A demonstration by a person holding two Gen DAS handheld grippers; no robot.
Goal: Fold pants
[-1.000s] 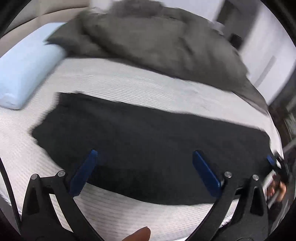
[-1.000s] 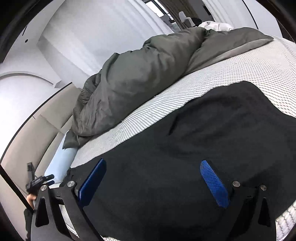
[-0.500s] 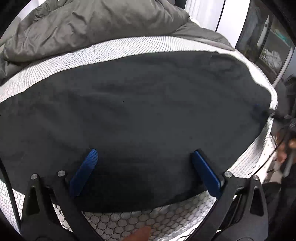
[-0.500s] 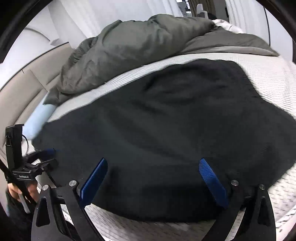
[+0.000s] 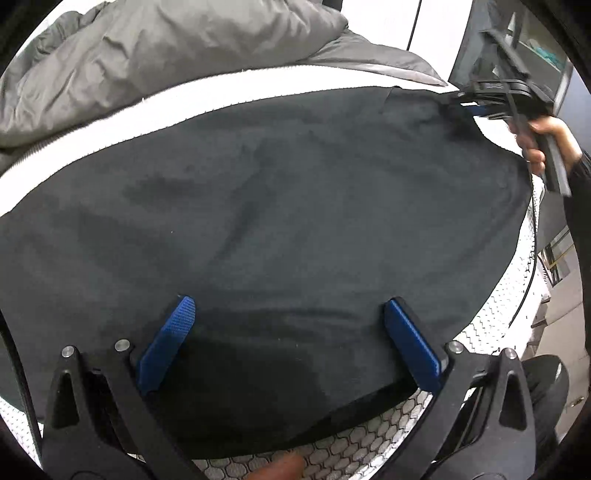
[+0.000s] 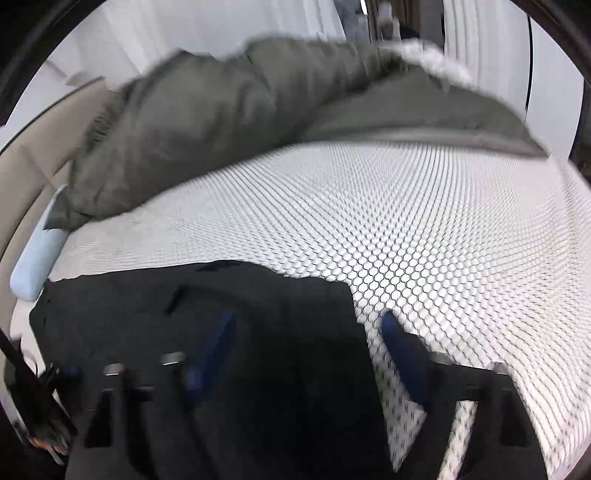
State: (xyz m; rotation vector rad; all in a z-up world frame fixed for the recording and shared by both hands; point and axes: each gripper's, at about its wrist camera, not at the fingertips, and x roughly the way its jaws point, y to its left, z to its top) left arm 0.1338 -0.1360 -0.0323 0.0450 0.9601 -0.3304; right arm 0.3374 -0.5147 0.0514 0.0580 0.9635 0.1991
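A bed fills the room, its white mattress cover [image 6: 424, 229] printed with a fine honeycomb pattern. A rumpled grey-green duvet [image 6: 229, 122] is heaped along the far side. A pale blue bolster pillow [image 6: 37, 266] lies at the left, against a beige padded headboard [image 6: 33, 162]. Behind stand plain white walls [image 6: 155, 33], evenly lit, and a dark glass-fronted cabinet [image 5: 535, 59] at the right.

The right gripper [image 6: 306, 354] is closing its jaws over the edge of the pants [image 6: 221, 332], which were lying wholly under it before.
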